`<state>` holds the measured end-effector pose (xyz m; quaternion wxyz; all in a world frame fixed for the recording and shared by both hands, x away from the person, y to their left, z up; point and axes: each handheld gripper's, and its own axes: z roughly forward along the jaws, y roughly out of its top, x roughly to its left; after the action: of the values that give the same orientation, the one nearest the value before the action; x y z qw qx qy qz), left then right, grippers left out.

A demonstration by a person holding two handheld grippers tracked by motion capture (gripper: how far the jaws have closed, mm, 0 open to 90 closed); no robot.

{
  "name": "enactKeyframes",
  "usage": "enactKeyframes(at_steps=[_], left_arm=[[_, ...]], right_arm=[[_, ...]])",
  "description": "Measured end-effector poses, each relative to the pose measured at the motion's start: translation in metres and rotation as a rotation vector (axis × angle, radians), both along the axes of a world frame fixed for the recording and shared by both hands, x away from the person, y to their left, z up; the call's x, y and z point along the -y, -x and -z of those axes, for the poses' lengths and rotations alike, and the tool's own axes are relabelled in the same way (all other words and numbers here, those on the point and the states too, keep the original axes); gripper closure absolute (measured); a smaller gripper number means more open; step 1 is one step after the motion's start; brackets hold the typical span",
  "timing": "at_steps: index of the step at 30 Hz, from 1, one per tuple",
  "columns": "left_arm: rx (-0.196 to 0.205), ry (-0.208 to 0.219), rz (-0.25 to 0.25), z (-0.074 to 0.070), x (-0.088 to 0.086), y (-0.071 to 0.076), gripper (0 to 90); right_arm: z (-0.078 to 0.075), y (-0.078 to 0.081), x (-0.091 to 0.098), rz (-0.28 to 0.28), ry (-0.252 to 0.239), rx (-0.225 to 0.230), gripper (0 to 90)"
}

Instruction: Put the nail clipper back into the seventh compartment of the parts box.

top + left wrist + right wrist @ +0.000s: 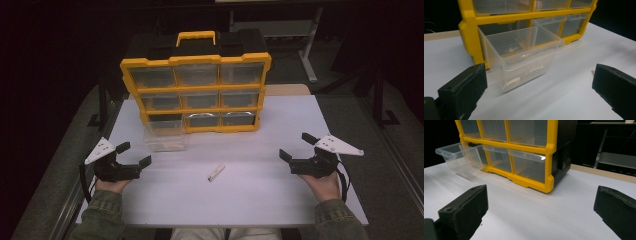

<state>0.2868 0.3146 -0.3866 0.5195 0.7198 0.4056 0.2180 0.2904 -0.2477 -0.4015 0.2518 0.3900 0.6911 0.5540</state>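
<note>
A: The organizer [196, 92] looks like hard plastic: a smooth, slightly shiny yellow frame with a black back.

B: And its 9 drawers?

A: Clear glossy plastic. The pulled-out drawer [524, 56] catches a highlight on its rim.

B: The surface [260, 200]?

A: Matt white, smooth, with a pale wood edge behind.

B: The left claw [134, 154]?

A: Matt black, faintly grainy plastic. The right claw [296, 145] looks the same.

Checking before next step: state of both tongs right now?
Left tongs: open, holding nothing.
Right tongs: open, holding nothing.
</note>
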Motion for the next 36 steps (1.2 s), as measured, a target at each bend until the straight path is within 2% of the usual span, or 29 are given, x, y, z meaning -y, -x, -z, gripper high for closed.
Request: enactKeyframes(at_steps=[3, 8, 9, 14, 22, 29, 36], left_arm=[[-0.001, -0.028, 0.030, -0.004, 0.009, -0.002, 0.0], [-0.003, -0.047, 0.049, -0.007, 0.016, -0.003, 0.0], [-0.008, -0.057, 0.063, -0.009, 0.023, -0.005, 0.0], [-0.019, -0.075, 0.080, -0.012, 0.033, -0.008, 0.0], [-0.027, -0.087, 0.113, -0.017, 0.044, -0.009, 0.0], [-0.043, -0.092, 0.123, -0.019, 0.051, -0.012, 0.0], [-0.053, -0.108, 0.154, -0.020, 0.065, -0.016, 0.0]], right_arm=[[0.000, 0.000, 0.001, 0.001, -0.006, 0.001, 0.0], [0.000, 0.000, 0.002, 0.005, -0.009, -0.002, 0.0], [-0.001, 0.000, 0.003, 0.006, -0.013, 0.000, 0.0], [-0.001, 0.000, 0.005, 0.011, -0.017, -0.001, 0.0], [0.000, 0.000, 0.004, 0.001, -0.013, -0.002, 0.0], [0.000, 0.000, 0.004, 0.002, -0.019, -0.003, 0.0], [0.000, 0.000, 0.004, -0.003, -0.018, -0.002, 0.0]])
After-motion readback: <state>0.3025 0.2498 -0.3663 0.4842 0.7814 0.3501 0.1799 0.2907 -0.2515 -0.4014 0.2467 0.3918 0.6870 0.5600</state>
